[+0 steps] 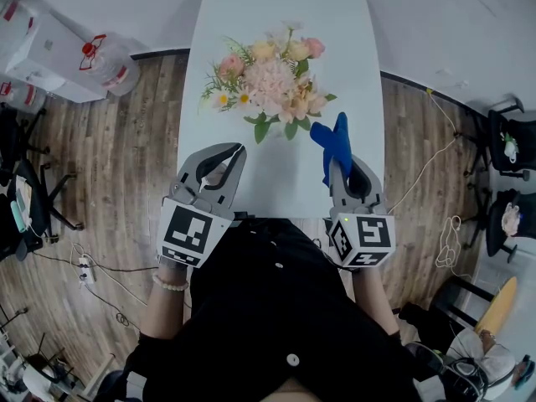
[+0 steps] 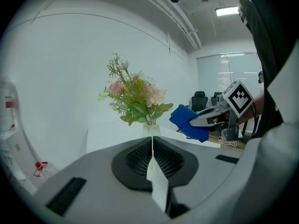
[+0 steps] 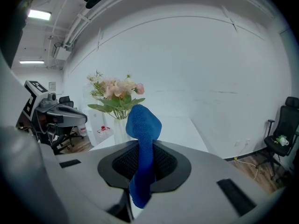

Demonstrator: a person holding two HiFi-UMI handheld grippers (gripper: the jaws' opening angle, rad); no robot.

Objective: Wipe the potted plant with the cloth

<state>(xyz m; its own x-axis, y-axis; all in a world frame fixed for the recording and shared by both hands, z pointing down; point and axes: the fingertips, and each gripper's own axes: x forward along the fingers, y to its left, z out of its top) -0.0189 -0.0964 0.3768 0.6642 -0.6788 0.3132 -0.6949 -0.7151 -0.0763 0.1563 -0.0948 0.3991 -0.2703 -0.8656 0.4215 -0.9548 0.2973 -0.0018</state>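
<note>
My right gripper point(image 1: 336, 174) has its jaws clamped on the blue cloth point(image 1: 337, 141), raised just beside the potted plant point(image 1: 272, 82) on the white desk point(image 1: 280, 11). My left gripper point(image 1: 229, 159), jaws closed and empty, hovers near the plant's other side.

White-walled point(image 3: 201, 55) office, wood-plank floor point(image 1: 126, 149).

Long white counter point(image 1: 251, 7) down the middle of the planking; water jugs point(image 1: 109, 61) off its far left corner; black office chairs point(image 1: 511, 145) out past its right edge, another point(image 1: 29, 195) at the left; loose cables point(image 1: 450, 243) and a power strip point(image 1: 84, 268) on the floor; ceiling strip light point(image 2: 227, 10) above a bright window point(image 2: 219, 73).
</note>
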